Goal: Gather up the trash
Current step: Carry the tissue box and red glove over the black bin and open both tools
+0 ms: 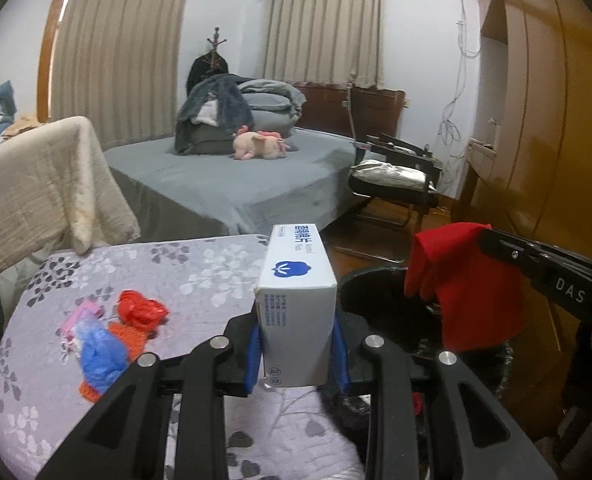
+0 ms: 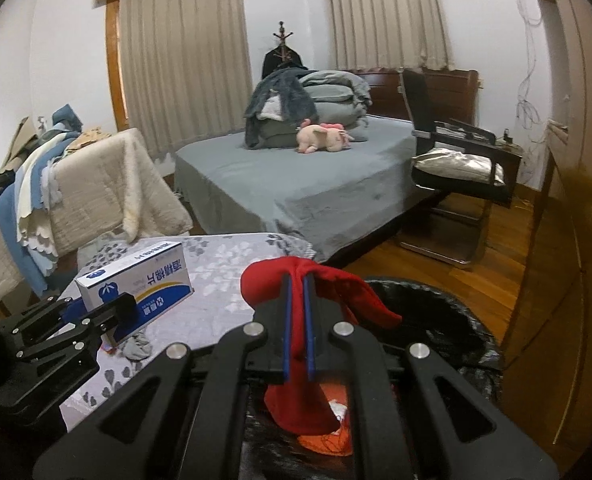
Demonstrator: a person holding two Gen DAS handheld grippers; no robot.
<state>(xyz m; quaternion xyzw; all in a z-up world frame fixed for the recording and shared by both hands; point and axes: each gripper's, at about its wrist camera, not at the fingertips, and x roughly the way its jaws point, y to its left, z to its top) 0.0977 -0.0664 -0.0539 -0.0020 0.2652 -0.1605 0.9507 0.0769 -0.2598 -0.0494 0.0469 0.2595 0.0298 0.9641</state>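
Only the right wrist view shows orange trash (image 2: 328, 446) inside the bin (image 2: 472, 344).

Smooth cardboard box (image 1: 296, 304); soft red cloth (image 2: 308, 316); glossy wooden floor (image 2: 508, 240)

A grey leaf-print quilted surface (image 1: 199, 276) bears crumpled wrappers (image 1: 111, 336) (red, blue, orange, pink).
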